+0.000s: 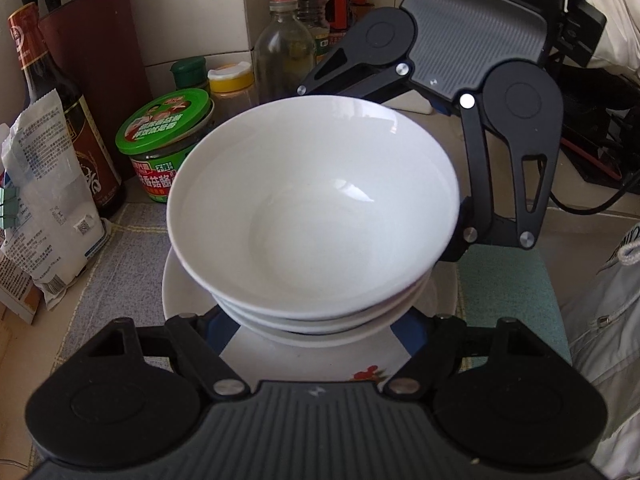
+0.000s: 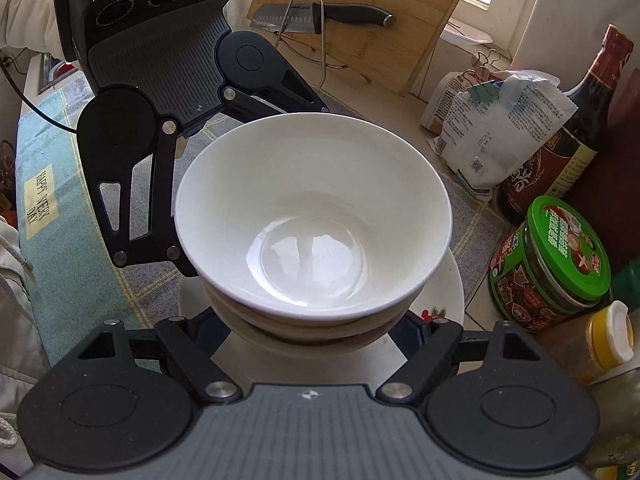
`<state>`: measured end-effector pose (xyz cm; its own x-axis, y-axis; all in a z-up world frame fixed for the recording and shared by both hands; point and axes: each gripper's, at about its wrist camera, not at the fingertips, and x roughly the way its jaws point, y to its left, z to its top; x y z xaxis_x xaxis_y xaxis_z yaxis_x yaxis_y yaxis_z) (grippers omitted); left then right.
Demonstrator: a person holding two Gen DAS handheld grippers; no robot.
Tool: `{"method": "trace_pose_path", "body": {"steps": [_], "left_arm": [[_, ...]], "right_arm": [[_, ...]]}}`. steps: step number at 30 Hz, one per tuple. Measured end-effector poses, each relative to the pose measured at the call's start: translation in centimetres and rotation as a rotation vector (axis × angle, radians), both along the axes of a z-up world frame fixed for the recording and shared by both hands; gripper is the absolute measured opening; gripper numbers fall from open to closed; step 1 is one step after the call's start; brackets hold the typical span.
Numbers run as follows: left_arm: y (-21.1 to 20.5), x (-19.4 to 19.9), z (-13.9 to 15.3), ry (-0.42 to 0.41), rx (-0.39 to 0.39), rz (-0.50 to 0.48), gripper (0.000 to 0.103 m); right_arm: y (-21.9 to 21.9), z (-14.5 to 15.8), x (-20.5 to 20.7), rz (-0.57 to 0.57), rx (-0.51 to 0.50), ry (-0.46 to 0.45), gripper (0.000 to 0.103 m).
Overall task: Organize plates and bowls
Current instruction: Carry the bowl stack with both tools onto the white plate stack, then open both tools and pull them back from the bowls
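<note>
A stack of three white bowls (image 1: 312,200) stands on a white plate (image 1: 304,364) with a red flower print, over a checked mat. My left gripper (image 1: 312,332) comes in from the near side in the left wrist view. Its blue-padded fingers (image 1: 218,330) flank the lowest bowl and press on its sides, with the tips hidden under the rims. My right gripper (image 2: 308,328) holds the same stack (image 2: 312,216) from the opposite side, its fingers (image 2: 408,322) likewise tucked against the bottom bowl above the plate (image 2: 448,292). Each gripper shows in the other's view, across the stack.
A green-lidded jar (image 1: 164,140), a dark sauce bottle (image 1: 60,112), a white bag (image 1: 44,208) and several bottles (image 1: 284,48) crowd the tiled wall side. A cutting board with a knife (image 2: 320,16) leans behind. A teal cloth (image 2: 52,184) and a person's pale clothing (image 1: 608,320) lie opposite.
</note>
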<state>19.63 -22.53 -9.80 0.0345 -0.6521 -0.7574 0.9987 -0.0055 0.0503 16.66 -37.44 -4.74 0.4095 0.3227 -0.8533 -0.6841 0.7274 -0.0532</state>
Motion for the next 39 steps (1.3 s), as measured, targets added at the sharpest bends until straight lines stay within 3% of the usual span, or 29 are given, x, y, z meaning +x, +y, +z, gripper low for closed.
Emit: {"method": "trace_pose_path", "body": {"steps": [22,27,29,32,37,39], "left_arm": [[-0.9,-0.1,-0.5,0.01,0.006,-0.005,0.08],[-0.7,-0.4,-0.5,0.0,0.004,0.003,0.084],[-0.4,-0.3,-0.2,0.0,-0.011,0.017,0.089],[0.2,-0.3,0.1,-0.016,-0.019,0.05,0.096],[1.9,-0.6,0.6,-0.016,-0.041,0.13,0.096],[2.9,-1.3,1.2,-0.052,-0.066,0.184,0.096]], "right_arm": [[-0.7,-0.8,0.6,-0.012,0.011,0.025,0.087],[-0.8,-0.7,0.8,-0.024,0.047,0.044,0.092],[-0.8,-0.3,0.5,-0.023,0.061,0.023,0.103],[-0.8,0.2,0.3,-0.027,0.071,0.01,0.103],[-0.8,0.5,-0.4,-0.049,0.063,-0.007,0.103],[-0.7,0.9,-1.1,-0.062,0.058,-0.021,0.103]]}}
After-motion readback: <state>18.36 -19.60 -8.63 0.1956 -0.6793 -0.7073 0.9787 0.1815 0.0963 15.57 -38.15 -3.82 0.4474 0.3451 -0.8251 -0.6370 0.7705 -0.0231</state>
